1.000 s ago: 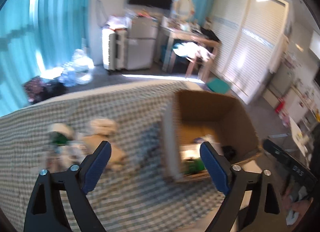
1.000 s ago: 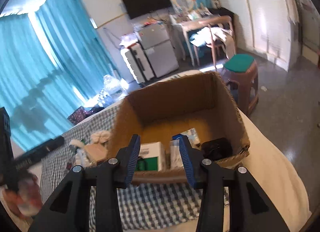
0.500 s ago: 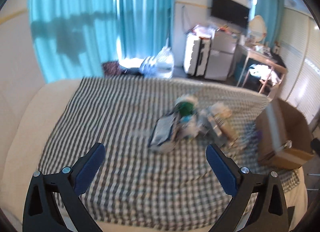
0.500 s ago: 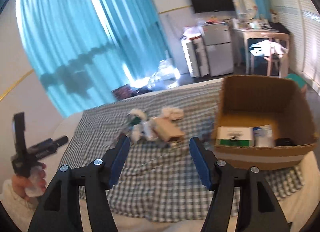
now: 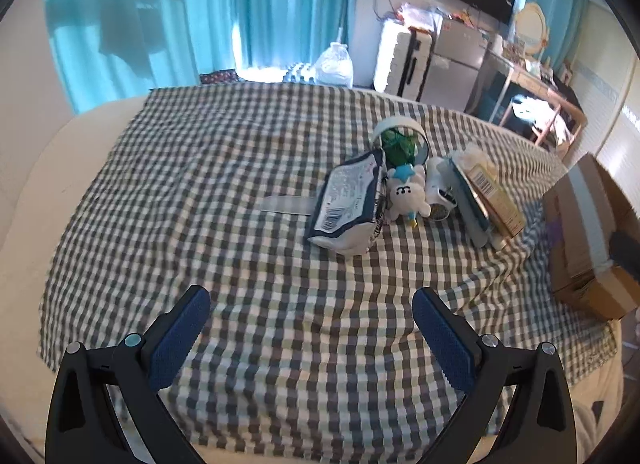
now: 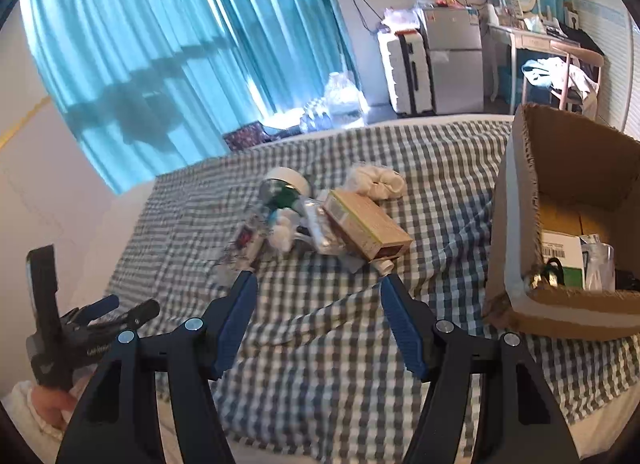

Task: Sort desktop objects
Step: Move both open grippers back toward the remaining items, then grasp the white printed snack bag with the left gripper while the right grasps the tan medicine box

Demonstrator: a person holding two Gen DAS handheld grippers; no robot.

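Note:
A heap of small objects lies on the checked cloth (image 5: 224, 200): a blue-and-white snack bag (image 5: 347, 200), a white plush toy (image 5: 408, 194), a jar with green contents (image 5: 400, 142) and a tan carton (image 5: 496, 196). The carton (image 6: 366, 224) and a white cloth bundle (image 6: 376, 182) show in the right wrist view. My left gripper (image 5: 312, 328) is open and empty, well short of the heap. My right gripper (image 6: 318, 320) is open and empty, just in front of the heap. The cardboard box (image 6: 560, 192) at the right holds several items.
The box also shows at the right edge of the left wrist view (image 5: 592, 240). The left gripper's body (image 6: 72, 328) shows at the lower left of the right wrist view. Curtains, a fridge and a desk stand behind the table.
Both grippers have swung left, away from the box toward the heap. My right gripper has opened wider. The left gripper has stayed open.

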